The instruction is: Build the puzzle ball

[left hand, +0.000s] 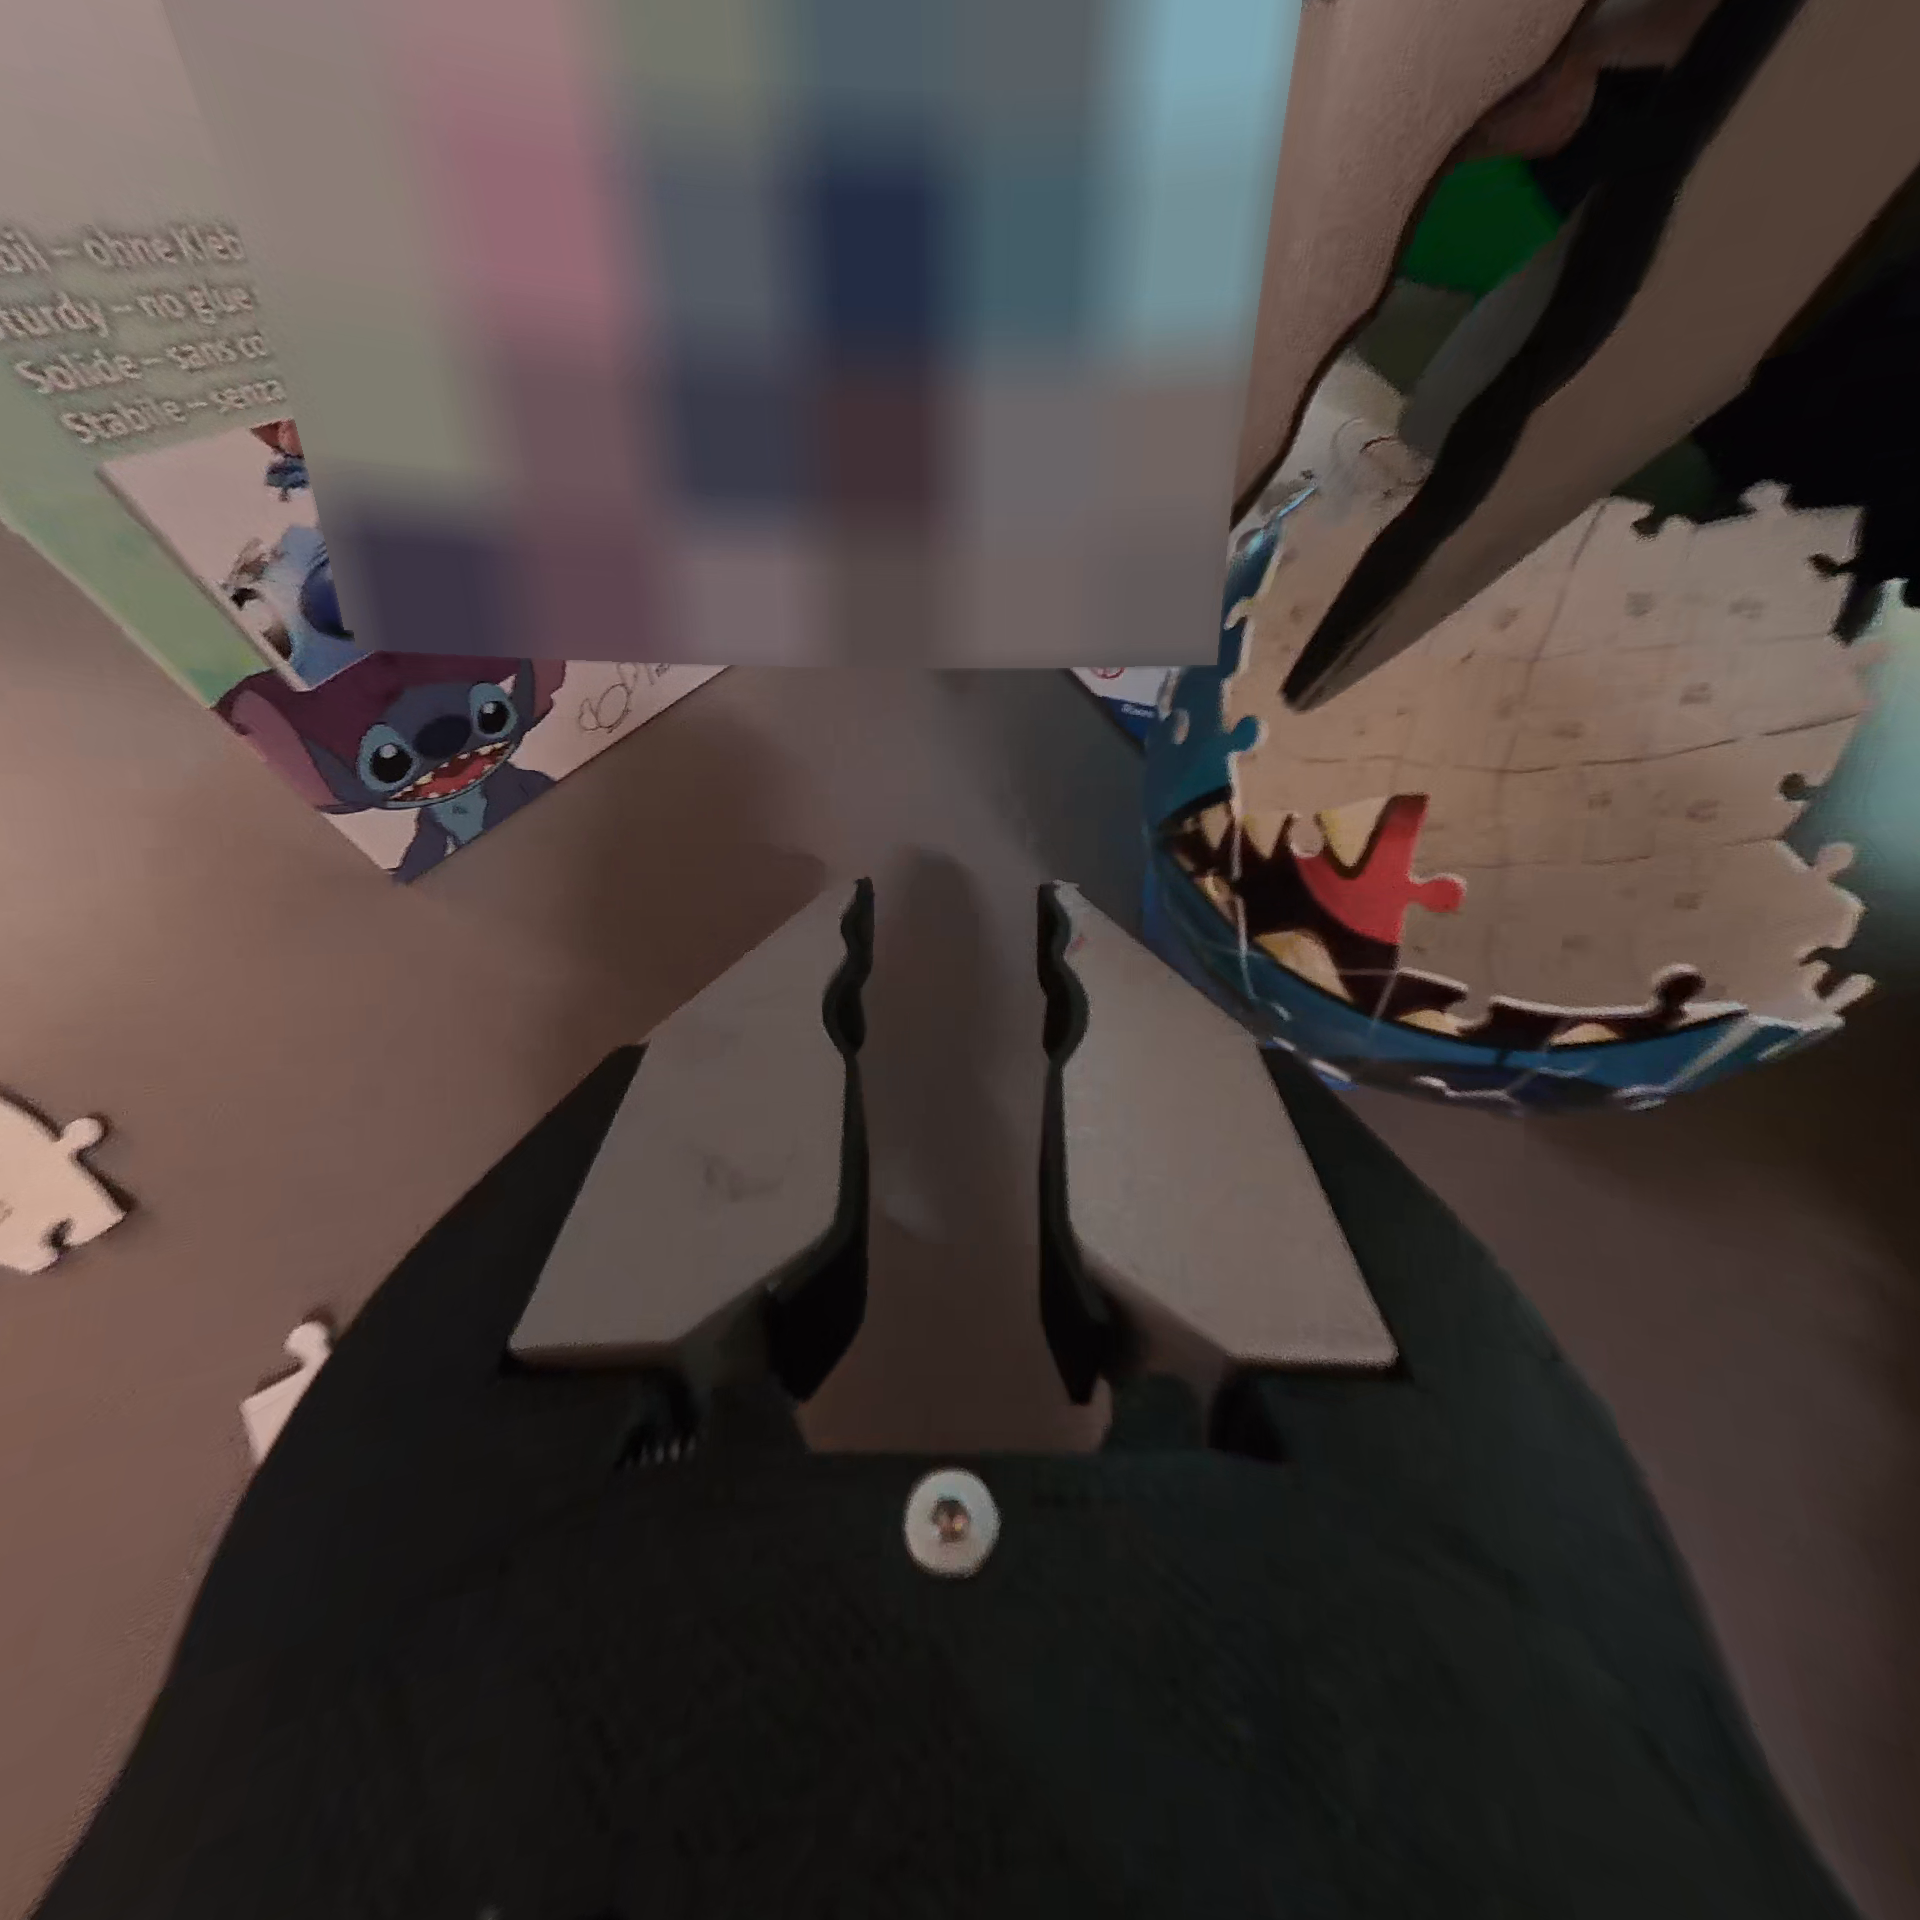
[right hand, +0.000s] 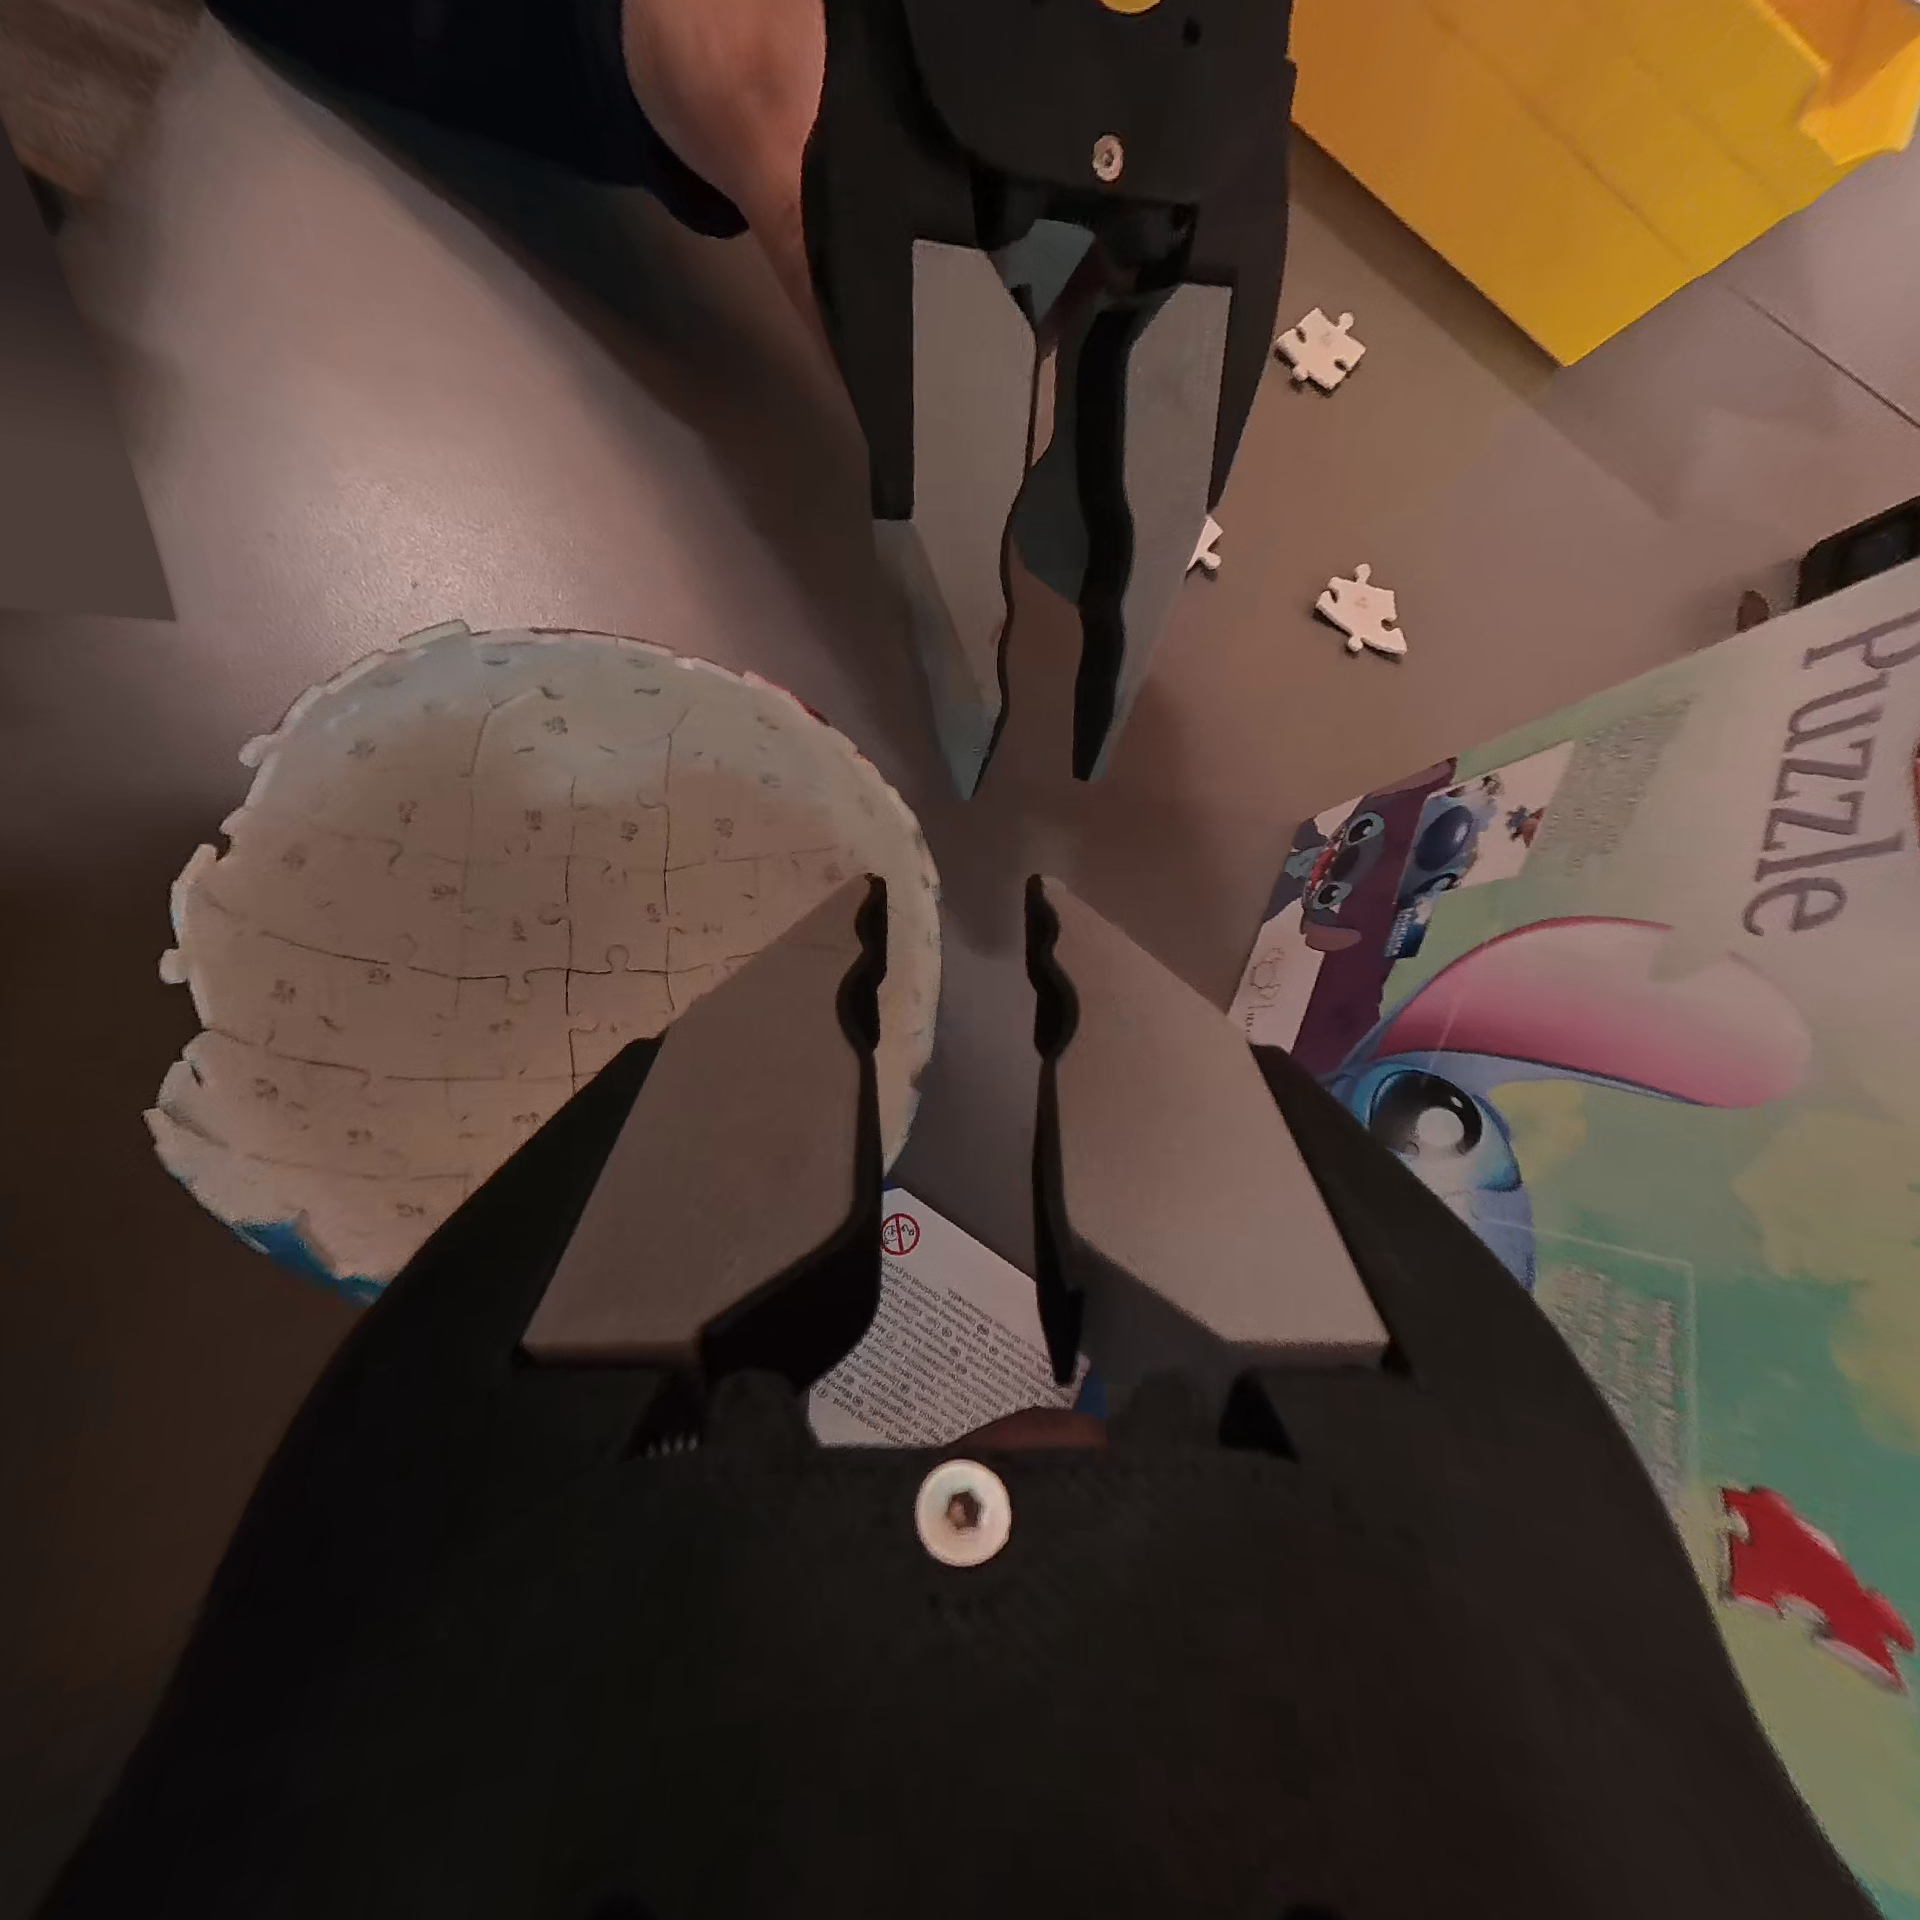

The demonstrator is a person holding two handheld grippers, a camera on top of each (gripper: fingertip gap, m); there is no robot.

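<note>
**A:** How did the two tools stand at that moment?

**B:** Both held nothing. The left gripper (left hand: 954, 904) had its jaws parted by a moderate gap with only bare table (left hand: 520, 1039) between them. The right gripper (right hand: 951, 899) stood likewise, parted and empty, tip to tip with the left one.

**A:** And the puzzle ball?

**B:** The half-built puzzle ball (right hand: 520, 935) lay on its side, just off the right gripper's left finger, its hollow pale inside turned toward that camera. From the left gripper it sat ahead and to the right (left hand: 1507, 831), with a toothed red mouth printed along its jagged edge.

**A:** What would doing the step well have asked for?

**B:** My guess is fetching a loose piece (right hand: 1359, 608). Several lay beyond the left gripper's fingers. I'd close on a piece's flat edges, leaving its tabs free, while the other tool steadied the shell's rim.

**A:** Any containers?

**B:** The puzzle box (right hand: 1662, 1091) lay to the right gripper's right; its inside wasn't shown. A yellow bin (right hand: 1558, 156) sat far ahead on the right, contents not visible.
</note>
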